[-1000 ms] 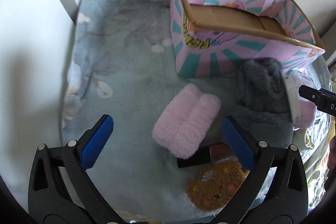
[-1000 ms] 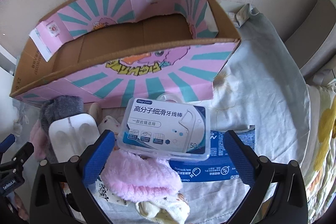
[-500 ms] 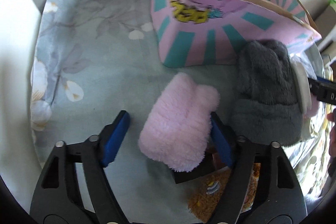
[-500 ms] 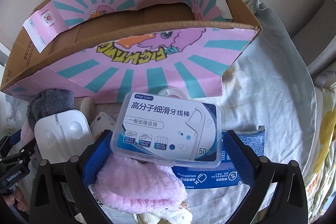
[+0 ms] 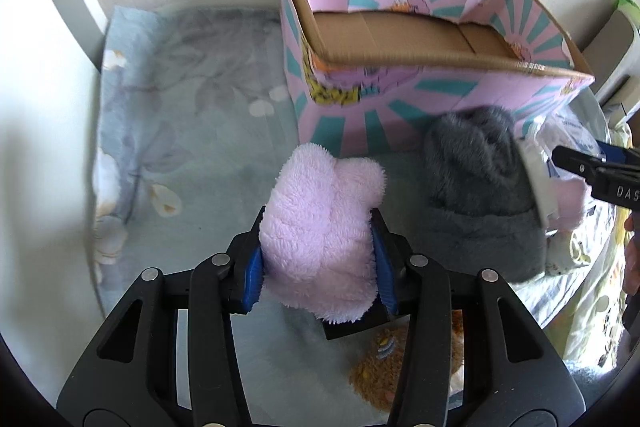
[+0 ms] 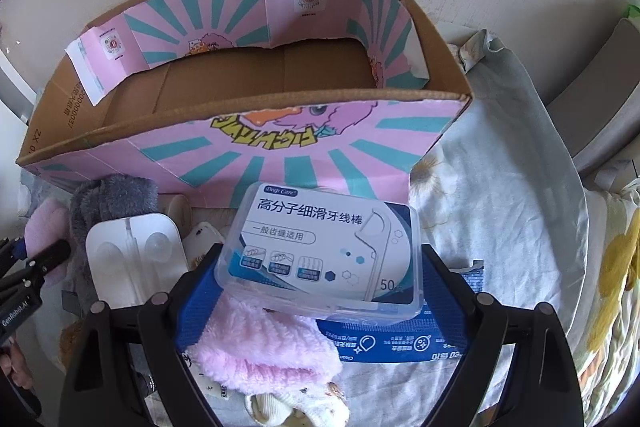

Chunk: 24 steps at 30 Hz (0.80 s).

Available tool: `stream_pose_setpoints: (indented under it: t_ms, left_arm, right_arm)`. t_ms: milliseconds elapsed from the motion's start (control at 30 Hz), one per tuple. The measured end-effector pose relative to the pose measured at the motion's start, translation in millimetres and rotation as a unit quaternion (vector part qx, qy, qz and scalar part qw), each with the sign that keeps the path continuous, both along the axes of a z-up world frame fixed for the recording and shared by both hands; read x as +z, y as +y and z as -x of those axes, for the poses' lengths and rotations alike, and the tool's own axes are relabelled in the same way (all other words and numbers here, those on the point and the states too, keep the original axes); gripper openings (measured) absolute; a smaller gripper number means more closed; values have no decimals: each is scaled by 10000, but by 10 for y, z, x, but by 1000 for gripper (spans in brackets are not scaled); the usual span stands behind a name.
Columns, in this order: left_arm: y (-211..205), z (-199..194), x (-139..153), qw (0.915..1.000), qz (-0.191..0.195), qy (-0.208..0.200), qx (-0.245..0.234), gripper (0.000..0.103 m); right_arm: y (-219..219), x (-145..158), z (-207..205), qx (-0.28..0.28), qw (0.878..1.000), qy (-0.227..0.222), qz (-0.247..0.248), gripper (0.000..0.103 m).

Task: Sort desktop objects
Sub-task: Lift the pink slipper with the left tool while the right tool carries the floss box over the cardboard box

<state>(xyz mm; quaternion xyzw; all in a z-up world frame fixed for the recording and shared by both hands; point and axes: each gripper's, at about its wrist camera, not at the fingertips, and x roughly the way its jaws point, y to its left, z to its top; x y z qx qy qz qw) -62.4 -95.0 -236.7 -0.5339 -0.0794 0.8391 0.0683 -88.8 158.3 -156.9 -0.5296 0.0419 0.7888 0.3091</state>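
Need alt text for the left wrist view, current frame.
Left tongs clamp a fluffy pink sock between blue pads over a pale blue floral cloth. Behind stands an open pink-and-teal box, its visible inside bare, with a grey sock in front of it. The right tongs' tip enters at the right edge.

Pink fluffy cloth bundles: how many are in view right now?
2. One pink fluffy bundle is clamped in the left gripper, before the pink-and-teal cardboard box; the other lies under the clear plastic floss-pick box. More may be hidden in the pile.
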Motion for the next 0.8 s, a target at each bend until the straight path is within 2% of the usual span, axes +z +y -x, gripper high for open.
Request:
stream_pose_setpoints:
  t_ms: [133, 300, 400, 433, 533, 800]
  left_arm:
    - [-42, -7, 146, 9998, -123, 36, 180, 42]
    - [-77, -235, 334, 9989, -201, 139, 408, 42]
    - [-63, -282, 521, 9985, -162, 225, 466, 42]
    - [-53, -302, 574, 9984, -147, 249, 483, 42]
    - [-25, -305, 721, 9979, -124, 331, 546, 42]
    - [31, -313, 1072, 9966, -195, 537, 596, 42]
  right_arm:
    - [7, 109, -48, 134, 9999, -4, 72, 90]
    - [-21, 276, -44, 310, 9992, 147, 228, 90]
    - [-56, 419, -185, 455, 9987, 148, 173, 90]
    - [18, 325, -87, 493, 9985, 149, 160, 90]
    - [74, 423, -141, 529, 9978, 266, 308, 90]
    - [92, 802, -226, 852, 9952, 383, 293, 90]
